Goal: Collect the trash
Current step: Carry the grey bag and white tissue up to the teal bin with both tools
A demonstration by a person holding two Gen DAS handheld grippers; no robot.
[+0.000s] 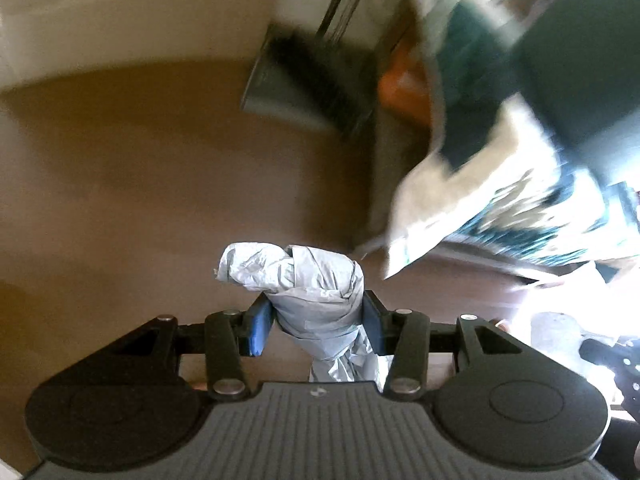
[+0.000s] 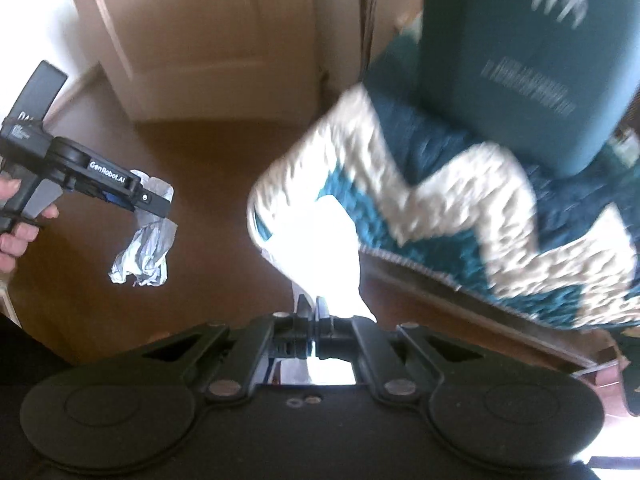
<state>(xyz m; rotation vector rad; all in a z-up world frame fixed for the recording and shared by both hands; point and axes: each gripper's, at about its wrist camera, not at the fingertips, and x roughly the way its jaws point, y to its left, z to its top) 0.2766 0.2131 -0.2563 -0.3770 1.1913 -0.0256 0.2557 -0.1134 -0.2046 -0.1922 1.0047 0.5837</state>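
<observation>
Where blurred, brown floor [image 1: 160, 160], door [image 2: 208, 32].

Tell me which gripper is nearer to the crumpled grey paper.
Left. The left gripper is clamped on the crumpled grey paper; the right gripper is apart from it, pinching a white bag.

Pale grey crumpled paper [image 1: 312, 292], a teal-and-cream zigzag blanket [image 2: 460, 200], a brown floor [image 1: 160, 160], blue-padded black jaws.

Both wrist views look floorward — sharing the teal-and-cream blanket [image 1: 500, 184].
</observation>
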